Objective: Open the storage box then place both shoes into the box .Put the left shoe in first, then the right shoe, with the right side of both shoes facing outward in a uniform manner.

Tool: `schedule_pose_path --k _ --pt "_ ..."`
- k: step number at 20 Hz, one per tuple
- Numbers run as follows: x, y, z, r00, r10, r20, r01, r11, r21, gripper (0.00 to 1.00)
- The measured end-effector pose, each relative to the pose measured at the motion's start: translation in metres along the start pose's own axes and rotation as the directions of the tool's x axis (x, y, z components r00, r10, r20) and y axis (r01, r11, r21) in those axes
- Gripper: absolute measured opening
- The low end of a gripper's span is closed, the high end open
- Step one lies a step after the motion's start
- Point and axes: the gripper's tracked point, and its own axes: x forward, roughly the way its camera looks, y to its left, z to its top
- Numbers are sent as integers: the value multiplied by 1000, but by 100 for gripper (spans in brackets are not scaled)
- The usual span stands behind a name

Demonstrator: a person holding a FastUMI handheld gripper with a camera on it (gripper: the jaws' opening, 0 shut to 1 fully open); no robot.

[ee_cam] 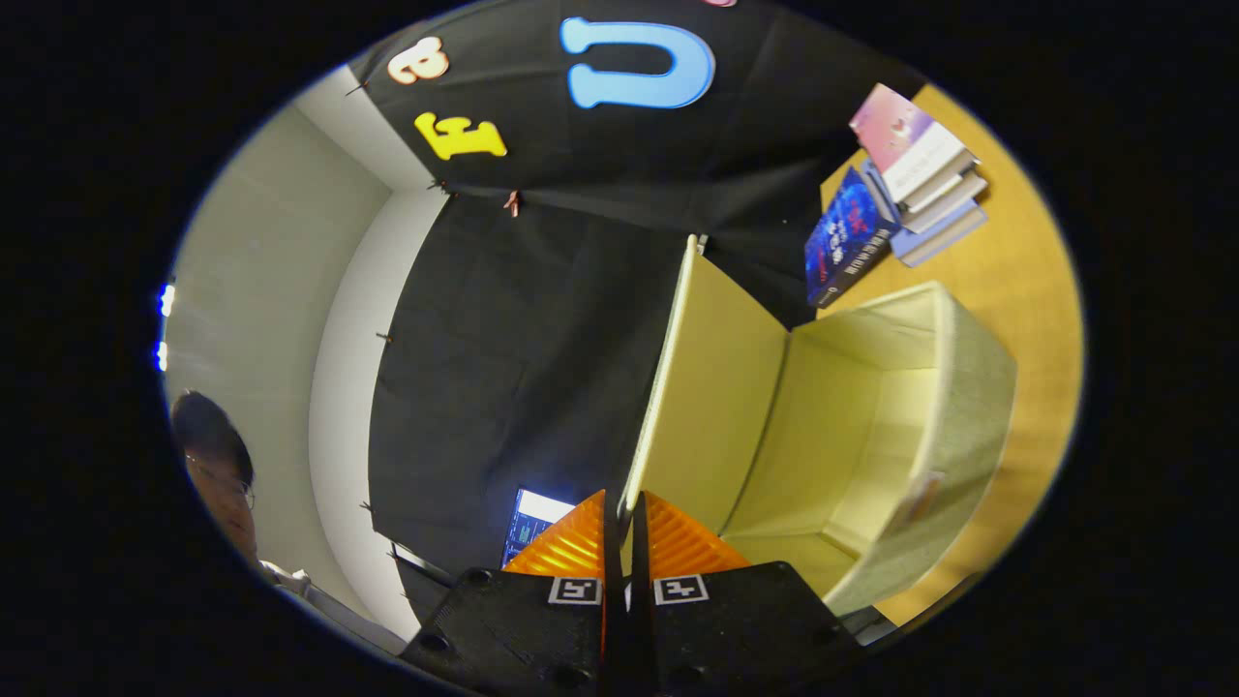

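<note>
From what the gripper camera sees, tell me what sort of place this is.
Likely a recording booth: black cloth wall, wooden table with stacked books, open beige fabric storage box. The gripper pinches its lid.

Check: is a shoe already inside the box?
No. The box stands open and bare inside, its lid gripped at the edge by the gripper.

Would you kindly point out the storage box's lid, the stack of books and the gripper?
lid (711,387), gripper view, on its inner face, swung open.
stack of books (895,189), gripper view, on the spines.
gripper (624,518), gripper view, between its fingertips, pinching the lid's edge.
</note>
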Motion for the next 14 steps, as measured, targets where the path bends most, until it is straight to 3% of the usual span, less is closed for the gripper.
schedule_pose_path --k 8,10,13,14 --pt "115 21 -28 989 -73 -127 59 992 -107 11" --pt "124 17 -34 984 -93 -149 76 990 -115 14" --pt "142 12 -47 979 -114 -172 97 990 -104 35" --pt "146 9 -49 977 -124 -176 106 988 -108 49"
